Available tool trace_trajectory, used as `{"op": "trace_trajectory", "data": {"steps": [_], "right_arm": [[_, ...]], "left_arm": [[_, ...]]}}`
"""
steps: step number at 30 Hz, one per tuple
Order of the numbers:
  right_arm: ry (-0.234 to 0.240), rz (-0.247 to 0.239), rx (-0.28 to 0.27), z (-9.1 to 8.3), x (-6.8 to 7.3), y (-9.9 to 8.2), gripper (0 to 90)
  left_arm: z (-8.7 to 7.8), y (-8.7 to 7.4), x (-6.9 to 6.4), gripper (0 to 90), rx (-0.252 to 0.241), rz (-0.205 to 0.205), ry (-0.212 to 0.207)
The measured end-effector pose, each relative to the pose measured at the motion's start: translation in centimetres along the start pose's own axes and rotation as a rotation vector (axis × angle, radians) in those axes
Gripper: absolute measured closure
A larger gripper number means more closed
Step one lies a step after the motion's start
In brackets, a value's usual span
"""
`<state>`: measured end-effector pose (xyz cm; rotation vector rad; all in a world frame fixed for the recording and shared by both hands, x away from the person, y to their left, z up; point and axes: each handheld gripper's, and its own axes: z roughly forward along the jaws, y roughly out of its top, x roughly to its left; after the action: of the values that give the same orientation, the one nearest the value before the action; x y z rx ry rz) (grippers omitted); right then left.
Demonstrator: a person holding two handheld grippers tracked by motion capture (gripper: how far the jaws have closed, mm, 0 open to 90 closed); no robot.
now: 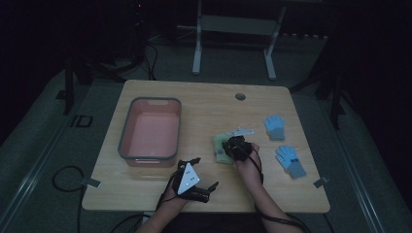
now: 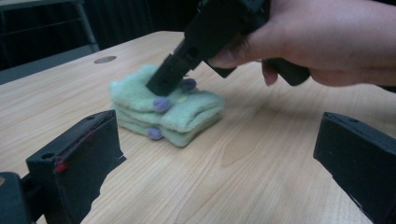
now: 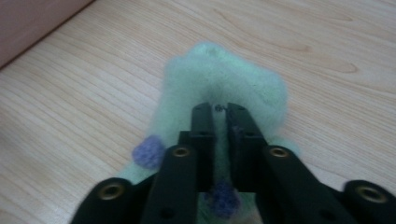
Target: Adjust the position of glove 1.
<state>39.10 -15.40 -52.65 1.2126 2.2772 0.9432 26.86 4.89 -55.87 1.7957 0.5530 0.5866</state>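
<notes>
Your right gripper [image 3: 220, 109] is down on the stacked green gloves [image 3: 219, 84] near the middle of the table [image 1: 204, 104], jaws a narrow slit apart and pinching nothing yet. Your left gripper [image 2: 215, 154] waits released by the near edge. Next, I'd judge, spread wider, then clench on the top glove.

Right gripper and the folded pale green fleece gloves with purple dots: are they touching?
Touching. The left gripper view shows the right gripper with its jaw tips pressed onto the top of the folded pale green fleece gloves, no gap between them.
</notes>
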Motion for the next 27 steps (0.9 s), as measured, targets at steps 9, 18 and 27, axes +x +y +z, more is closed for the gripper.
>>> {"op": "trace_trajectory", "data": {"steps": [9,18,27], "right_arm": [[0.034,-0.024,-0.034,-2.2,-0.8,0.2,63.5],[0.115,-0.075,-0.050,-4.0,-3.0,0.7,53.4],[0.180,-0.111,-0.076,-4.3,-4.9,1.7,52.5]], "left_arm": [[0.0,0.1,0.1,0.5,0.025,-0.026,0.000],[0.2,1.8,0.5,0.6,0.039,-0.021,-0.020],[2.7,3.8,0.4,4.1,0.115,0.042,-0.129]]}}
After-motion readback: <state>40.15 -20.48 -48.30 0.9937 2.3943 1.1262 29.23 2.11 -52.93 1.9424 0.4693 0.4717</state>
